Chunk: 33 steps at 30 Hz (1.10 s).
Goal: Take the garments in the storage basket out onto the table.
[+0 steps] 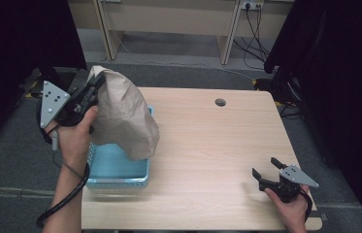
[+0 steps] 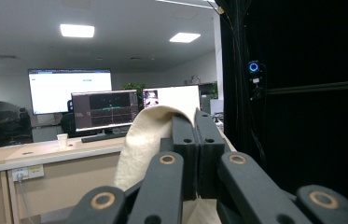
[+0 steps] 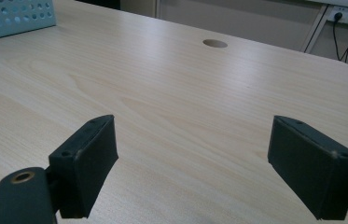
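Your left gripper [image 1: 92,89] is raised at the far left edge of the table, its two black jaws pressed together on the top edge of the crumpled brown paper bag [image 1: 123,116]; in the left gripper view the pale paper [image 2: 148,140] curls up beside the closed jaws and sits pinched between them, with monitors and a long desk in the room beyond. The bag hangs from that grip, bulging out to the right of your left hand [image 1: 74,136], and its lower end reaches down over the light blue perforated plastic basket [image 1: 120,180]; whether the bottom of the bag touches the basket floor, you cannot tell from the high view. The basket sits on the light wooden table [image 1: 207,145] near its left edge. Your right gripper [image 1: 266,171] rests low over the near right corner of the table, well apart from the bag and the basket, and its jaws stand wide apart with bare tabletop between them, as the right gripper view shows plainly [image 3: 192,163]. In that same view a corner of the blue basket [image 3: 13,18] shows at the upper left, and the round cable hole [image 3: 215,43] in the tabletop lies farther off, toward the far edge.
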Tool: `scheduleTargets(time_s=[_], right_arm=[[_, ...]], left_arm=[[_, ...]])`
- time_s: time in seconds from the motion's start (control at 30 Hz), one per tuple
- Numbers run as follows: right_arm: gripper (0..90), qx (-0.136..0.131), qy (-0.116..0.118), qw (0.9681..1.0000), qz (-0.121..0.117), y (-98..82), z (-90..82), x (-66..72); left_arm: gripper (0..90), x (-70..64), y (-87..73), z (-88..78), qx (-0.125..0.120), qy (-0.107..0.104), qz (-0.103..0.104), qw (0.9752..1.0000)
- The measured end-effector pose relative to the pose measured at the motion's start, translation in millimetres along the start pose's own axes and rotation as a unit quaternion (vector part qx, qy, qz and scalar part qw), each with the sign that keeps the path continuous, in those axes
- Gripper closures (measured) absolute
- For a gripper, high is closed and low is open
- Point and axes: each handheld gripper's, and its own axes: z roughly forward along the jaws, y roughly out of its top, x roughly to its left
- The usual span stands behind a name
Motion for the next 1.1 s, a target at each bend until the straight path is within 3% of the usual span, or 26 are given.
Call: scheduleTargets(time_s=[0.7,1.1], right_arm=[[16.7,0.000,0.000,1.0000,0.001,0.0,0.0,-0.1],[16.7,0.001,0.000,1.0000,0.001,0.0,0.0,-0.1]], left_arm=[[89.7,-1.5,13.7,3.5,-0.019,-0.006,-0.004,0.9998],[89.7,-2.3,19.8,3.9,-0.053,-0.009,-0.007,0.9985]])
